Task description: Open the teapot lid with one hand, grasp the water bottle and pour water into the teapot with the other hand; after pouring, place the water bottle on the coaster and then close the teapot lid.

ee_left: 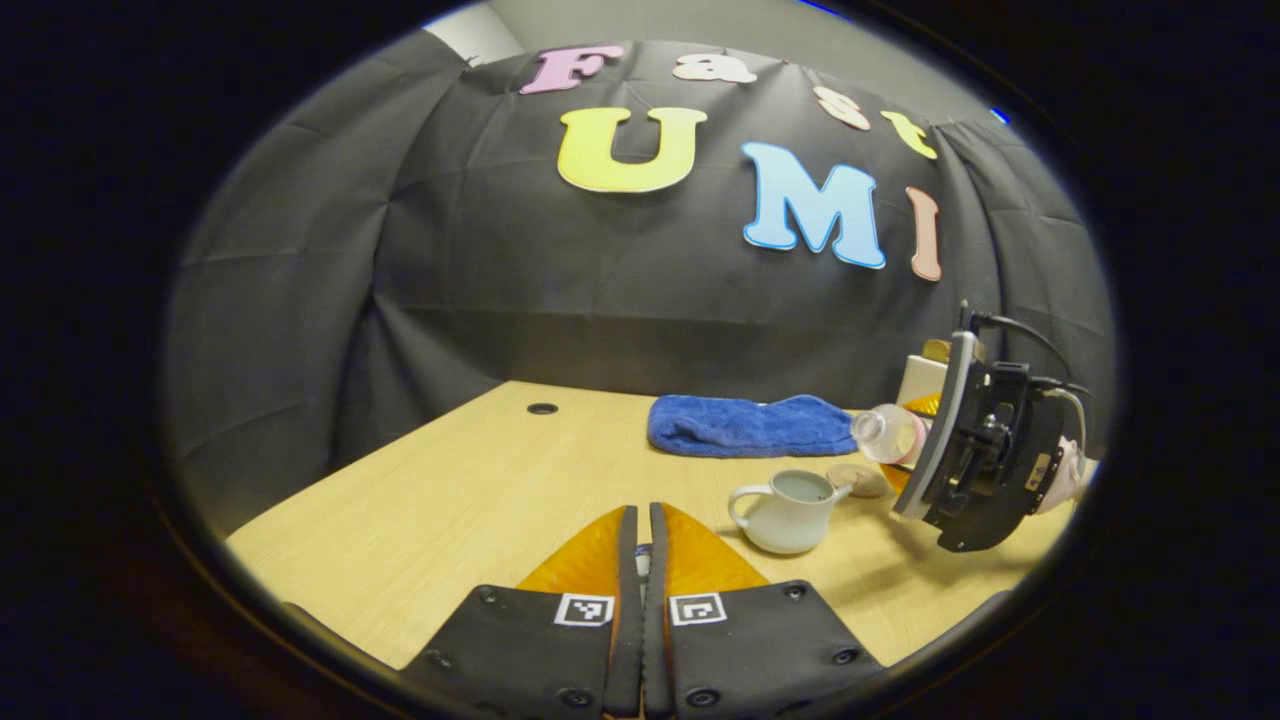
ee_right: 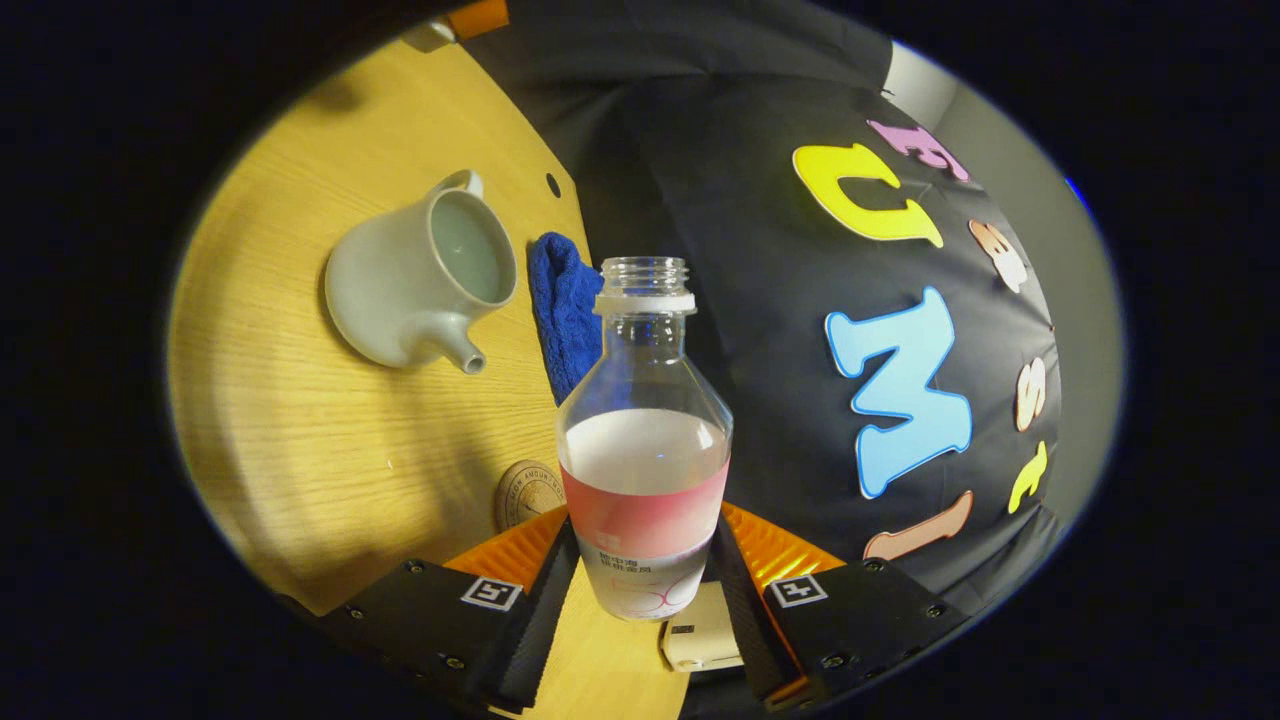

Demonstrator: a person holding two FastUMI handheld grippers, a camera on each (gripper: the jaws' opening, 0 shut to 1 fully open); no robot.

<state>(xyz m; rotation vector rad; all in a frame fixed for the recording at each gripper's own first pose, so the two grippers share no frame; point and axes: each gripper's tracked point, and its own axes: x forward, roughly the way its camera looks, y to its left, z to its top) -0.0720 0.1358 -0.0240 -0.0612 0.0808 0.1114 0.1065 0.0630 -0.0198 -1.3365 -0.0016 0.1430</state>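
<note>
A pale wooden table (ee_left: 470,480) stood before a black cloth backdrop. On it sat a small white teapot (ee_left: 786,511), its top uncovered and its inside visible, handle toward the left in the left gripper view. Behind the teapot lay a folded blue towel (ee_left: 745,424). Just beside the teapot's spout lay a round cork-coloured coaster (ee_left: 860,479), bare on top.

The right gripper (ee_right: 641,572) was clamped on a clear water bottle (ee_right: 645,440), one finger pressed against each side of its labelled lower body. The bottle was uncapped and partly filled with water. In the left gripper view the same bottle appeared tipped over toward horizontal, held in the air above the table with its open mouth pointing toward the teapot and lying above and a little to the right of the teapot's spout. A small cream-coloured box (ee_right: 700,640) showed low between the right gripper's fingers, behind the bottle.

The left gripper (ee_left: 643,560) was held back above the near part of the table, well apart from the teapot. Its jaws were nearly together, with something small and hard to make out pinched between them.
</note>
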